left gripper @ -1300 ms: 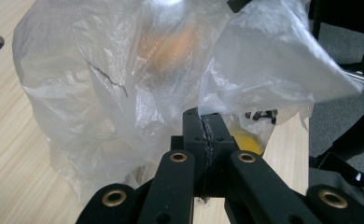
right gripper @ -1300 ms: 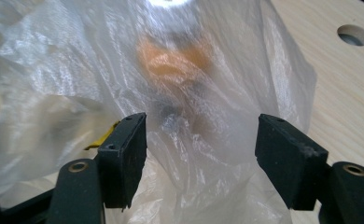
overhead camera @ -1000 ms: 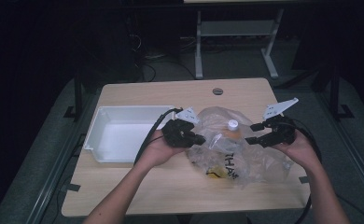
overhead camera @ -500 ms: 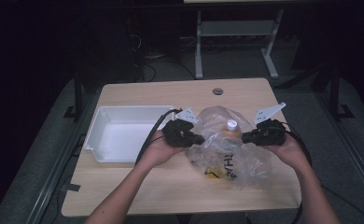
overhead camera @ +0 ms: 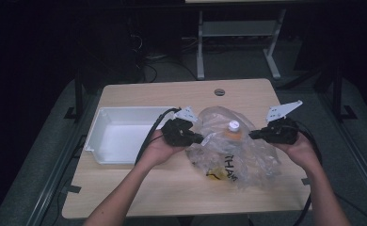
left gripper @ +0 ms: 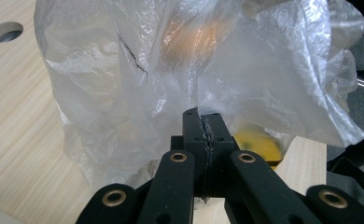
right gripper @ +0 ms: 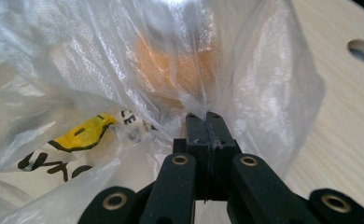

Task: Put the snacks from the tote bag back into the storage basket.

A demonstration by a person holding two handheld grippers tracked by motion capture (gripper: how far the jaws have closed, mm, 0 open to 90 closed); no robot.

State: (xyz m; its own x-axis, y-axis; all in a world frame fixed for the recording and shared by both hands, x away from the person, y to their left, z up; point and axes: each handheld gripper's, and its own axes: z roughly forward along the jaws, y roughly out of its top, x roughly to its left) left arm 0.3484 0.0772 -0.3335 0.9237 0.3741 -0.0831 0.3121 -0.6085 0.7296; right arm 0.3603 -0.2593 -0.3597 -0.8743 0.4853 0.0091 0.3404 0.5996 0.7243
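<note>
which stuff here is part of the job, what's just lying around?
In the job: plastic bag, bottle inside it, left tongs and right tongs, both shut on the bag.
Lying about: white tray, table.

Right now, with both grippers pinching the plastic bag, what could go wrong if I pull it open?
1. The bag is thin film. The left gripper and right gripper each clamp only a small fold, so pulling apart might tear it or let it slip out.
2. The bottle stands upright inside, its cap above the crumpled film; tugging the sides could tip it over.
3. The bag lies near the table's right front edge, so a hard pull might drag it off.
</note>
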